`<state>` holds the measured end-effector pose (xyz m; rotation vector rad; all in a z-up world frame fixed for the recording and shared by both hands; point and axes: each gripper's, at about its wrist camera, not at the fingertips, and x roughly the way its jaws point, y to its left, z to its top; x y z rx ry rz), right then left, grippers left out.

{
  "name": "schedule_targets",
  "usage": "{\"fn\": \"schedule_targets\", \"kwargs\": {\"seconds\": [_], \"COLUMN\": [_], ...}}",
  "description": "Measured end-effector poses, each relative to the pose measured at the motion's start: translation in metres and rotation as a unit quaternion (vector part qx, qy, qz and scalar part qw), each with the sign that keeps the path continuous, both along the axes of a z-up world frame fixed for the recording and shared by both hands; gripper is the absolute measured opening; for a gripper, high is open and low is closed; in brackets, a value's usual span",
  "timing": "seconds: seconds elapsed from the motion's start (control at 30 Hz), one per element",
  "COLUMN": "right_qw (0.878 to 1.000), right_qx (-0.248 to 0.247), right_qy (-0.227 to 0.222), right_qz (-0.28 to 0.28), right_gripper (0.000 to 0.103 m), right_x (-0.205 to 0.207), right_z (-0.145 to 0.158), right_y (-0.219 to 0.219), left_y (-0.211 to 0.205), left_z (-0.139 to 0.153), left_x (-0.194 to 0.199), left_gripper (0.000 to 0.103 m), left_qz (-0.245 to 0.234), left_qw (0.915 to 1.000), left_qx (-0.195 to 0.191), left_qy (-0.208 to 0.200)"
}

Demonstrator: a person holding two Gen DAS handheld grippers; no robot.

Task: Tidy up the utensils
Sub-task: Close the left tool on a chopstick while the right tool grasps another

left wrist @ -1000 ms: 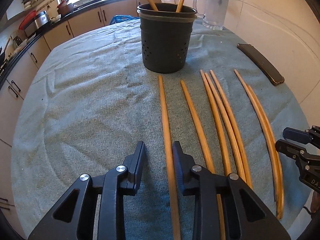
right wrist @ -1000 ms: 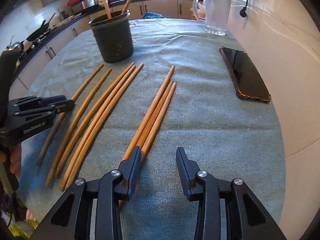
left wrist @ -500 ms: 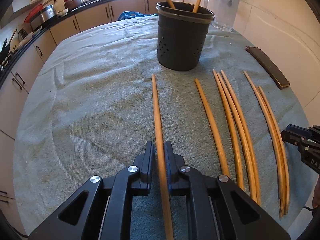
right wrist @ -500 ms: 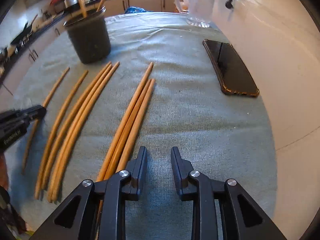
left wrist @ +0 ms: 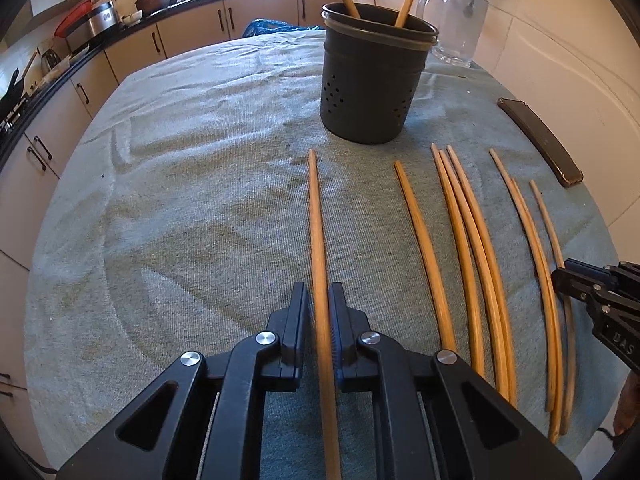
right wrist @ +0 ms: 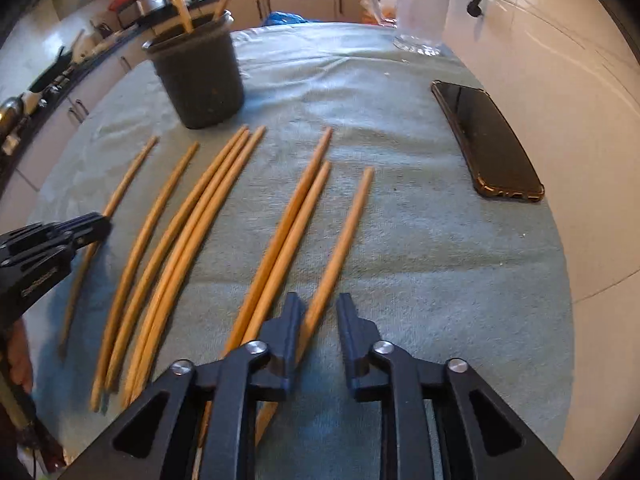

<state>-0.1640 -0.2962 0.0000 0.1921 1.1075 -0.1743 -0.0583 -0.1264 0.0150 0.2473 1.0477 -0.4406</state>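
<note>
Left gripper clamped on the leftmost stick; right gripper's jaws have widened again.

My left gripper (left wrist: 319,312) remains shut on the leftmost wooden chopstick (left wrist: 316,216), as half a second ago, the stick running toward 12 o'clock, short of the dark perforated holder (left wrist: 370,92). My right gripper (right wrist: 320,320) has reopened a little; the rightmost chopstick (right wrist: 348,228) has split from its pair (right wrist: 292,216) and lies against the left finger's inner face, ungripped. The sticks are smooth, tapered, tan wood; three more (right wrist: 192,220) lie bunched at 10 o'clock on the surface (right wrist: 420,260) under ribbed grey-green towelling. The holder is a matte round tub with two sticks upright inside. A glossy black phone (right wrist: 488,144) sits at 2 o'clock. "DAS" (left wrist: 622,338) reads on my right gripper; other lettering is blurred.
</note>
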Motion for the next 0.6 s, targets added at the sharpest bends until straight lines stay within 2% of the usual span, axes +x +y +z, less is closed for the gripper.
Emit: {"fn": "schedule_targets", "kwargs": {"seconds": [0.2,0.4,0.6], "right_qw": [1.000,0.999,0.998], "right_qx": [0.018,0.010,0.004], "right_qy": [0.018,0.039,0.057], "right_qz": [-0.012,-0.004,0.001], "right_gripper": [0.009,0.010,0.011], "right_x": [0.001,-0.021,-0.001], "right_z": [-0.002,0.003,0.000], "right_y": [-0.016,-0.034,-0.041], "left_y": [0.016,0.037,0.020], "left_z": [0.001,0.002,0.003], "left_x": [0.003,0.004,0.016], "left_gripper": [0.007,0.007,0.007], "left_qz": [0.003,0.012,0.011], "left_qw": [0.9994,0.9962,0.9961], "left_qx": [-0.021,-0.043,-0.022], "left_qy": [0.029,0.075,0.084]}}
